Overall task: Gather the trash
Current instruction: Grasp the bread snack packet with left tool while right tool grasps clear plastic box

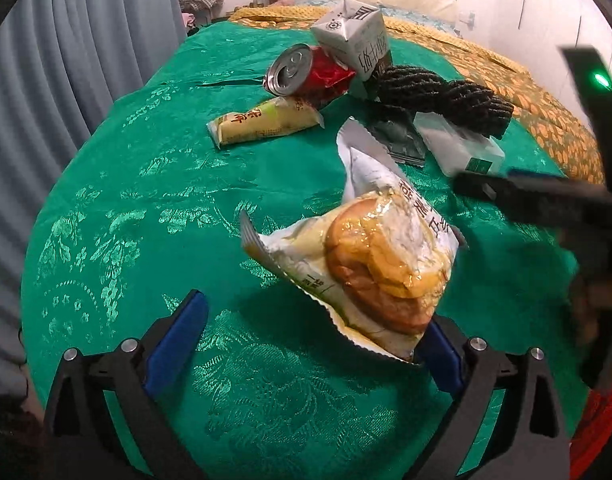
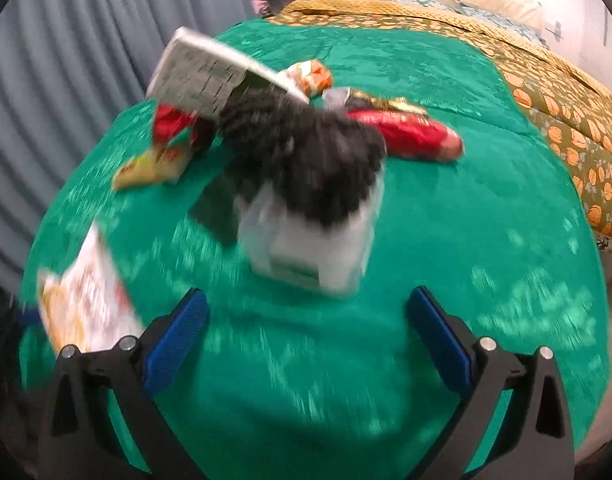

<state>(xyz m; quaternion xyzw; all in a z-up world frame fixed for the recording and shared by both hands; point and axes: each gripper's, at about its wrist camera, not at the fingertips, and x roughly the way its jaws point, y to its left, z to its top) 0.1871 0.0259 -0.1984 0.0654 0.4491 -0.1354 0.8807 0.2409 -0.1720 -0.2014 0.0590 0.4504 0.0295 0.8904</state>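
Nearest the left wrist camera, the left gripper (image 1: 318, 332) has its blue-padded fingers spread wide over the green cloth (image 1: 105, 208). A burger wrapper (image 1: 370, 264) lies crumpled between them, its near right corner against the right pad; the left pad stands well clear of it, so nothing is clamped. Just beyond and to the right, the right gripper (image 1: 478, 188) reaches in from the right edge, dark and blurred.

From the right wrist camera, heavily smeared by motion, that gripper's jaws are also released, with bare cloth between the pads. Past them sits a clear plastic box (image 2: 310, 248) with a green label. A black knitted piece (image 2: 306, 152) is draped over its far end.

Farther back in the left wrist view lie a dark foil packet (image 1: 398, 140), a yellow snack sachet (image 1: 261, 122), and a crushed red can (image 1: 306, 76) on its side with its top facing left. A milk carton (image 1: 354, 34) leans tilted on the can. A red wrapper (image 2: 410, 134) lies right of the heap, and an orange-and-white packet (image 2: 312, 76) lies behind it.

At the far side, a pumpkin-print blanket (image 2: 562, 120) borders the green cloth, and a grey curtain (image 1: 65, 60) hangs at left.
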